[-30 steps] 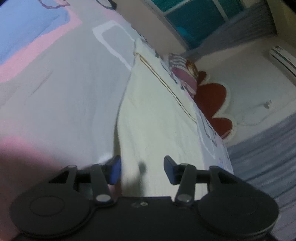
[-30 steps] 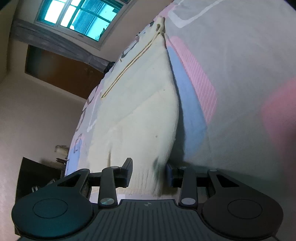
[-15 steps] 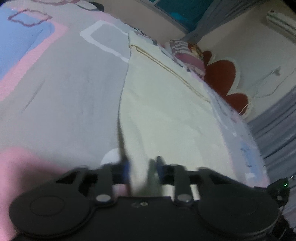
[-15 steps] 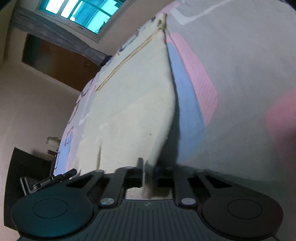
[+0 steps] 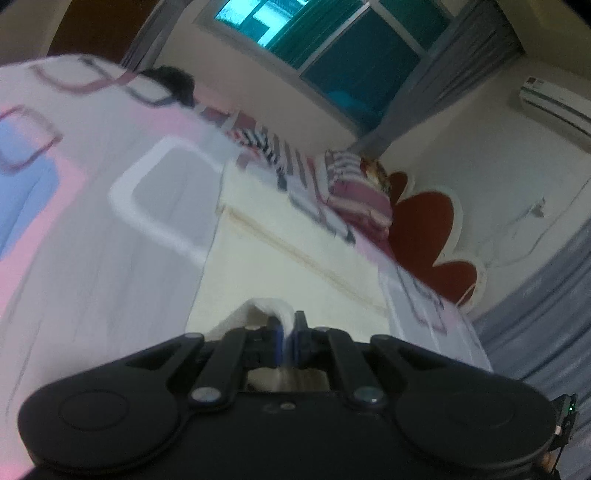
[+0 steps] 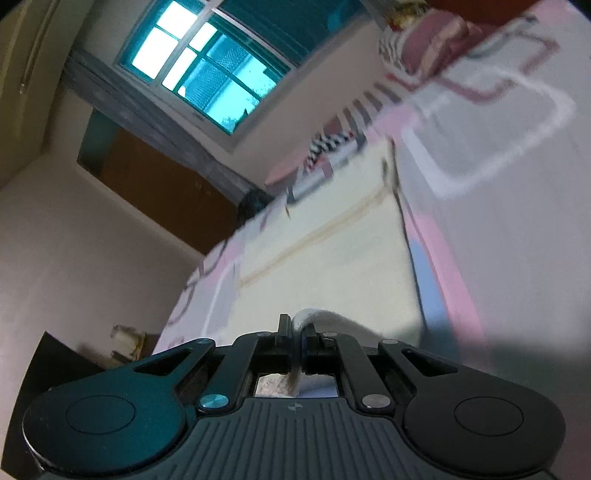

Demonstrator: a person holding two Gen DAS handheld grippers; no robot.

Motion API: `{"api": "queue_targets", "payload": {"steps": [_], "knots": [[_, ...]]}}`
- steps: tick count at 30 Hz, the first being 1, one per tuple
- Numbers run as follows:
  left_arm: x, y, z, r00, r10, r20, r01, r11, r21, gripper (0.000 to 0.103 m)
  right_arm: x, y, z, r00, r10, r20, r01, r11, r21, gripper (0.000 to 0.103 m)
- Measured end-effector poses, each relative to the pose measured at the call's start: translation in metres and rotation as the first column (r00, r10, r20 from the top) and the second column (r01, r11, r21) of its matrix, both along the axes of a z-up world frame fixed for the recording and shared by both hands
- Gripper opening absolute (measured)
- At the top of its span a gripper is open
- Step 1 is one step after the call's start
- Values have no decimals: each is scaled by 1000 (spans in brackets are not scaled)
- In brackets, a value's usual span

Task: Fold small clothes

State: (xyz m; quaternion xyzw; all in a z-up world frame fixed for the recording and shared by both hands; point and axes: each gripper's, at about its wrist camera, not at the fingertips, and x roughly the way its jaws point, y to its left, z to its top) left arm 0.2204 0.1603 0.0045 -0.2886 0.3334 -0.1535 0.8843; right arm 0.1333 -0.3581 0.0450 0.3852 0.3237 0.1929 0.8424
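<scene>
A cream knit garment (image 5: 280,266) (image 6: 332,266) lies spread on the patterned bed sheet (image 5: 110,240) (image 6: 517,221). A tan seam line runs across its far part. My left gripper (image 5: 289,328) is shut on the garment's near edge, and a fold of cream cloth bulges up just above the pads. In the right wrist view my right gripper (image 6: 296,328) is likewise shut on the near edge, with a rolled lip of cloth rising beside its fingers. Both near corners are lifted off the sheet. The cloth under the gripper bodies is hidden.
A striped pillow (image 5: 354,184) (image 6: 436,33) and a red flower-shaped cushion (image 5: 432,236) sit at the far end of the bed. A window (image 5: 332,48) (image 6: 207,70), grey curtains (image 5: 546,295) and a brown wardrobe (image 6: 159,192) lie beyond. A dark object (image 5: 173,83) rests at the bed's far edge.
Both grippers went from open around the garment's near edge to shut on it, then rose and tilted up. The near edge now hangs lifted from the sheet.
</scene>
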Motion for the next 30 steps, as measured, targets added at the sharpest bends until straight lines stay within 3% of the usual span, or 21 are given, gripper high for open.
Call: {"api": "queue_targets", "payload": {"steps": [3,7,11,16,23,25,26,28,29,30], "knots": [[46,-7,8,1000,4,17,-5,1000,20,5,45,-3,13,999,-32,17,32,999,-11,3],[112,-15,0,1000,17,-10,-17,1000,4,5,116,-10,9,998,-69,1,69,998,12,3],[172,-24,-18,997,20,-74,-18,999,28,5,182,-20,-15,995,-84,-60,88,995,53,3],[231,-33,-45,993,-5,-116,15,996,91,5,248,-24,-52,988,-79,-129,84,996,35,3],[285,-37,-72,990,-13,-142,28,995,101,5,301,-36,-99,979,-91,-181,109,990,90,3],[296,-45,-74,993,-39,-113,55,989,135,6,313,-38,-107,980,-90,-180,108,990,94,3],[300,-48,-74,994,-44,-99,58,988,145,10,318,-38,-110,982,-93,-165,110,989,94,4],[302,-49,-73,998,-47,-37,51,991,124,41,324,-39,-111,982,-128,-136,139,988,73,5],[301,-50,-71,999,-40,-10,41,992,120,68,327,-38,-111,981,-137,-135,147,987,68,9],[298,-53,-68,999,-18,27,14,989,145,80,328,-39,-112,982,-140,-124,150,986,72,15]]}}
